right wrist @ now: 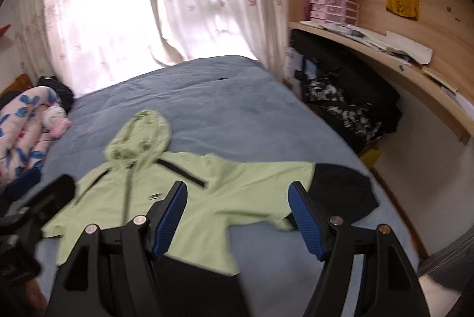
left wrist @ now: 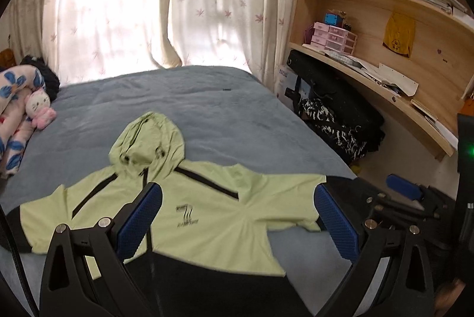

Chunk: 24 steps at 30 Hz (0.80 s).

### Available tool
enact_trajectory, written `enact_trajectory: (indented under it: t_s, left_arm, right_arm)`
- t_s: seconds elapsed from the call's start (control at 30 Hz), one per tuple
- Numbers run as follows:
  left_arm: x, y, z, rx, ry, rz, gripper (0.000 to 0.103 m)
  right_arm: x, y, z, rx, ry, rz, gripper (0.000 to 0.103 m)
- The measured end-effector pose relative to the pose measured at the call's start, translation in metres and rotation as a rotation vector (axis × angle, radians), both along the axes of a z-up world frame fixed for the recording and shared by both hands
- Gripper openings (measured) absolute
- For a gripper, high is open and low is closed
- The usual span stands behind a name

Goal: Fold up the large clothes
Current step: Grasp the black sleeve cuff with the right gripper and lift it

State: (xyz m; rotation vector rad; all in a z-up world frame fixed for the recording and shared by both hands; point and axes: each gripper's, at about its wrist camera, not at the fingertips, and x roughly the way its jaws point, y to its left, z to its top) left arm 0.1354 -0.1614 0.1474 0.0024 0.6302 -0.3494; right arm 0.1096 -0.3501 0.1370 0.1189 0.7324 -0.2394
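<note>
Daylight glows through pale flower-patterned curtains (left wrist: 183,0) that cover the window behind the far edge of a bed with a grey-blue cover (left wrist: 213,106). Along the right wall runs a light wooden shelf unit (left wrist: 382,9) with books, papers and pink mini drawers (left wrist: 333,37) on its boards. Soft toys (left wrist: 40,106) lie at the bed's left edge.

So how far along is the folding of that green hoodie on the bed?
Barely begun. Done: the green hoodie lies spread face up on the blue bed, hood flat and both sleeves stretched out. In hand: nothing; the left gripper and right gripper are both open above it, holding no cloth. Left: every fold, since no sleeve or hem is turned in.
</note>
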Motion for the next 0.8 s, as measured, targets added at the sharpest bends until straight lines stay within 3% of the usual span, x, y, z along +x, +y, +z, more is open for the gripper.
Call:
enact_trajectory:
  t_s: [0.23,0.53,0.67,0.8]
  left_arm:
    - [0.061,-0.061,-0.063,0.125,0.023,0.037,0.102]
    - [0.116,-0.114,-0.175,0.162,0.147,0.076,0.102]
    - [0.127,-0.134,-0.214,0.172,0.223,0.067,0.102]
    - [0.134,-0.151,-0.238,0.210,0.235,0.070,0.102]
  right_arm:
    - [0.043,-0.118,-0.066,0.165,0.121,-0.017,0.071]
    - [0.046,-0.270,-0.188,0.364,0.335,-0.270,0.071]
    - [0.031,-0.315,-0.217,0.434,0.370,-0.370,0.071]
    - [0.024,-0.332,-0.241,0.514,0.398,-0.439,0.071]
